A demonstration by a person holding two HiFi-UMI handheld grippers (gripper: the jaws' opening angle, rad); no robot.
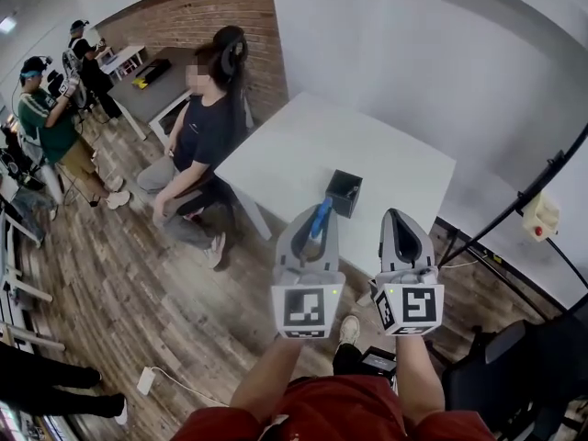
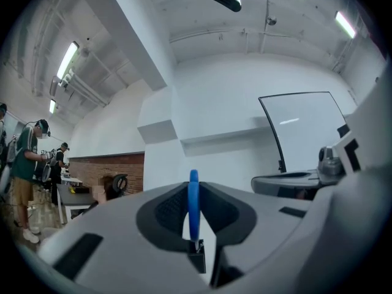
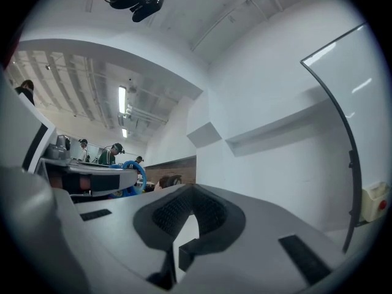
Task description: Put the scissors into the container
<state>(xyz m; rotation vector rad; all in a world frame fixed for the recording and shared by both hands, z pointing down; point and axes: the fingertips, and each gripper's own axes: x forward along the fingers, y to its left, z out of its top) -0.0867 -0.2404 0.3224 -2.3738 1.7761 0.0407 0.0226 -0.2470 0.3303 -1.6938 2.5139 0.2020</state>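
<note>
My left gripper (image 1: 316, 213) is shut on the scissors (image 1: 321, 217), whose blue handle sticks up between the jaws. In the left gripper view the blue handle of the scissors (image 2: 193, 206) stands edge-on between the dark pads (image 2: 165, 212). The black square container (image 1: 344, 192) sits on the white table (image 1: 303, 150), just beyond and right of the scissors. My right gripper (image 1: 396, 215) hovers beside the left one, shut with nothing in it. In the right gripper view its jaws (image 3: 193, 187) meet at the tips, and the scissors (image 3: 132, 171) show at the left.
A person in a dark shirt (image 1: 204, 136) sits at the table's left edge. More people (image 1: 50, 122) stand by a grey table (image 1: 156, 90) at the back left. A black stand (image 1: 514, 211) leans at the right. A white power strip (image 1: 145, 379) lies on the wood floor.
</note>
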